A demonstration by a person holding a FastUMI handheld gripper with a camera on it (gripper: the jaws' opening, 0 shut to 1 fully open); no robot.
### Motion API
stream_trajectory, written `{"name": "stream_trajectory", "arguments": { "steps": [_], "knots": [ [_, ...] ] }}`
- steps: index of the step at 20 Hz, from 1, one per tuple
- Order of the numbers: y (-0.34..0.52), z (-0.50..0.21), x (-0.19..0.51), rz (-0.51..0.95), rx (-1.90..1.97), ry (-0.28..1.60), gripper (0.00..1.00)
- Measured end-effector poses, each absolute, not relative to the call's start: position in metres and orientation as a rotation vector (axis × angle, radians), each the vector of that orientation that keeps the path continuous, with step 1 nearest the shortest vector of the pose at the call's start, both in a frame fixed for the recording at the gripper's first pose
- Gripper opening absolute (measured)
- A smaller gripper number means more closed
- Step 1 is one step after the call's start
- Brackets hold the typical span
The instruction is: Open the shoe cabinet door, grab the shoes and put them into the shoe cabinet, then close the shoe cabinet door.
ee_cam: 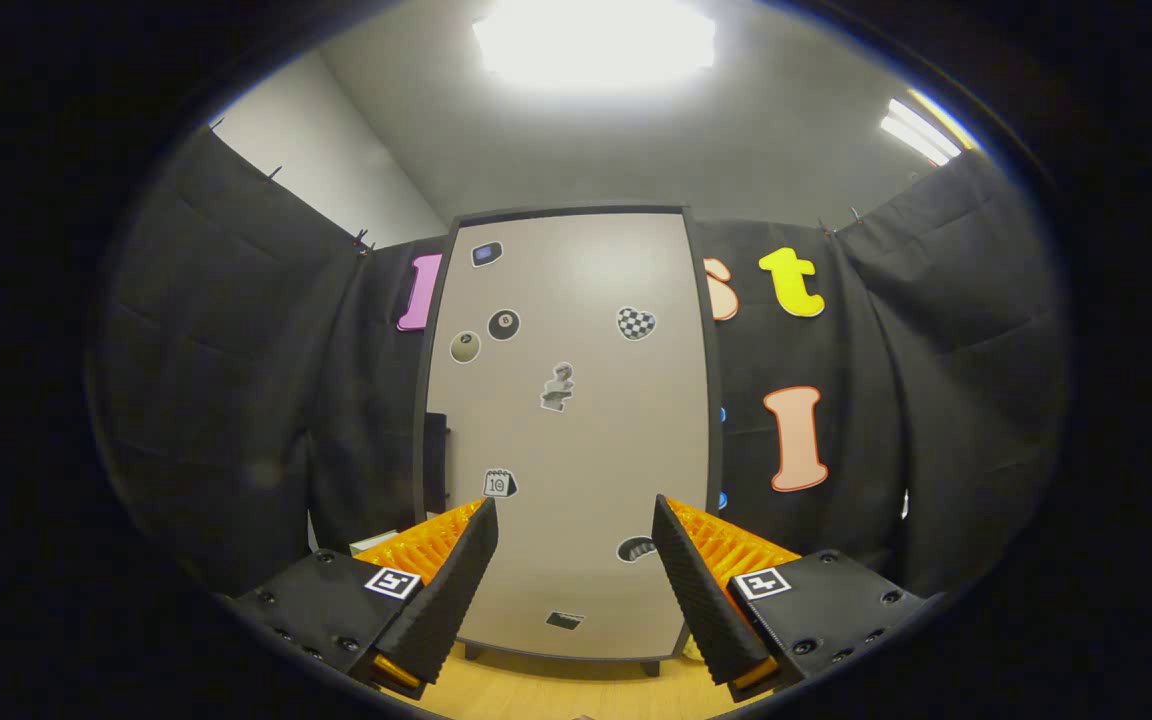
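The shoe cabinet point(576, 300) stands upright straight ahead, a tall beige door in a dark frame with several stickers on it. Its door is closed. A dark handle point(435, 462) sits on the door's left edge, about halfway up. My gripper point(576, 520) is open, some way in front of the lower part of the door, with nothing between its fingers point(466, 570). The cabinet rests on short dark feet point(648, 667) on the floor.
Black cloth walls stand on both sides of the cabinet and behind it. A light wooden floor point(556, 690) lies under the cabinet and the fingers. A bright ceiling lamp point(596, 45) glares overhead.
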State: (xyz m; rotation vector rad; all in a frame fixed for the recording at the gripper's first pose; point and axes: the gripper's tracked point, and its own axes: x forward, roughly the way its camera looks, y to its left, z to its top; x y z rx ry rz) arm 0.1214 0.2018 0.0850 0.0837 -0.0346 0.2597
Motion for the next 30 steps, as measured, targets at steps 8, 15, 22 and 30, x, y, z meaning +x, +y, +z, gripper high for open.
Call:
{"name": "stream_trajectory", "arguments": {
  "steps": [8, 15, 22, 30],
  "knots": [
    [0.29, 0.103, 0.168, 0.333, 0.065, -0.057, 0.98],
    [0.346, 0.1, 0.211, 0.349, 0.035, -0.049, 0.98],
    [0.382, 0.069, 0.251, 0.343, 0.05, 0.043, 0.97],
    [0.402, 0.047, 0.283, 0.303, 0.071, 0.128, 0.73]
  ]
}}
